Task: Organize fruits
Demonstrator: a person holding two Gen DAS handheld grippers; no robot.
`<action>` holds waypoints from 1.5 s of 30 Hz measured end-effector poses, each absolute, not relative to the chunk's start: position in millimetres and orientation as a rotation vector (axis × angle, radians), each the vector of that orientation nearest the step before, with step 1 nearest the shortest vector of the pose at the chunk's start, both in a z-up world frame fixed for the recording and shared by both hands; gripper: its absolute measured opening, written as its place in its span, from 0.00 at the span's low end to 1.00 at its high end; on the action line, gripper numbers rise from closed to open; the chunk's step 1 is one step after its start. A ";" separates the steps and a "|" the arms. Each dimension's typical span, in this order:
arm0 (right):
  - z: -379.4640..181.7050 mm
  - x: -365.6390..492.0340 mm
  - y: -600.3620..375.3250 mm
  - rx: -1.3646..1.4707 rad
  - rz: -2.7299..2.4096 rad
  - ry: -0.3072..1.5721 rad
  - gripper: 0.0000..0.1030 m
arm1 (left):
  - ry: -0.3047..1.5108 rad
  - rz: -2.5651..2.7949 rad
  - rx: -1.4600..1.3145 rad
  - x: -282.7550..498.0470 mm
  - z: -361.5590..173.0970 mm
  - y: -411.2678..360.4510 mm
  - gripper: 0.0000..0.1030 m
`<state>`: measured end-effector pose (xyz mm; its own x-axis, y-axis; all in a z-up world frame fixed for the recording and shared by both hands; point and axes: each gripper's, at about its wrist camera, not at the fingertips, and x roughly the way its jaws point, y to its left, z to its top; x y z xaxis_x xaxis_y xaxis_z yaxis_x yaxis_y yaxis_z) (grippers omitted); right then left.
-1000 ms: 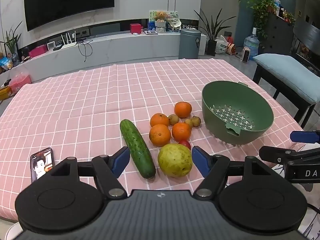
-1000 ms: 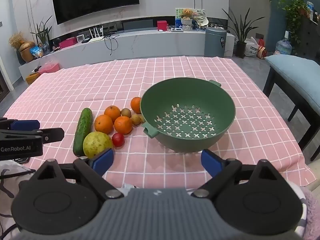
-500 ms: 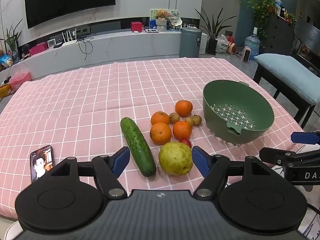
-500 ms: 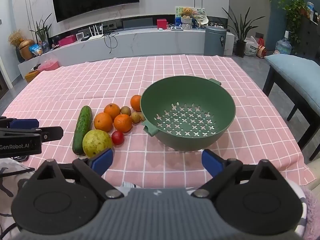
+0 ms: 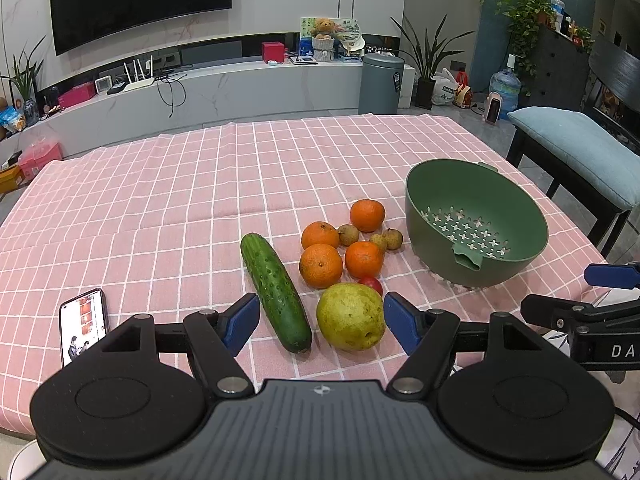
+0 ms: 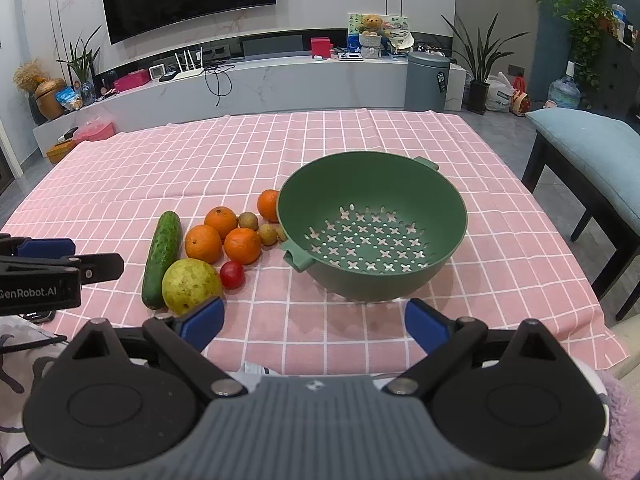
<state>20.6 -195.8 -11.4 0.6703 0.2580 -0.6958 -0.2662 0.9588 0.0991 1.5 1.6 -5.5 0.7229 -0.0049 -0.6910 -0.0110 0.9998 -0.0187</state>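
Observation:
A green colander (image 5: 476,220) (image 6: 372,224) stands empty on the pink checked tablecloth (image 5: 160,200). Left of it lie a cucumber (image 5: 275,290) (image 6: 162,258), a yellow-green pear (image 5: 351,316) (image 6: 191,286), several oranges (image 5: 321,265) (image 6: 242,245), a small red fruit (image 6: 232,274) and small brown fruits (image 5: 392,238). My left gripper (image 5: 320,324) is open and empty, just short of the cucumber and pear. My right gripper (image 6: 316,324) is open and empty, in front of the colander near the table's front edge.
A phone (image 5: 83,322) with a lit screen lies at the front left of the table. A dark bench with a blue cushion (image 5: 576,148) stands to the right. A TV wall, a low counter and a grey bin (image 5: 380,84) are behind the table.
Both grippers have shifted slightly; the fruits and colander sit a little nearer and higher in view. Nothing was taken hold of.

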 end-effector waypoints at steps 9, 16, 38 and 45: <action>-11.9 19.9 -196.1 -0.018 0.290 0.783 0.91 | 0.768 0.007 -0.026 1.5 -9.8 -1.2 0.81; -11.0 19.3 -195.3 -0.025 0.286 0.782 0.92 | 0.769 0.005 -0.026 1.4 -8.7 -1.5 0.81; -11.6 21.6 -192.5 -0.038 0.279 0.798 0.93 | 0.769 0.005 -0.027 0.2 -6.5 -1.6 0.81; -12.1 23.3 -191.0 -0.041 0.277 0.806 0.93 | 0.769 0.004 -0.027 0.2 -6.9 -1.4 0.81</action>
<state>23.3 -191.0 -12.1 0.6580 0.2293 -0.7172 -0.2604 0.9630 0.0690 0.2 -1.4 -6.9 0.7188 -0.0067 -0.6951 -0.0134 0.9996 -0.0235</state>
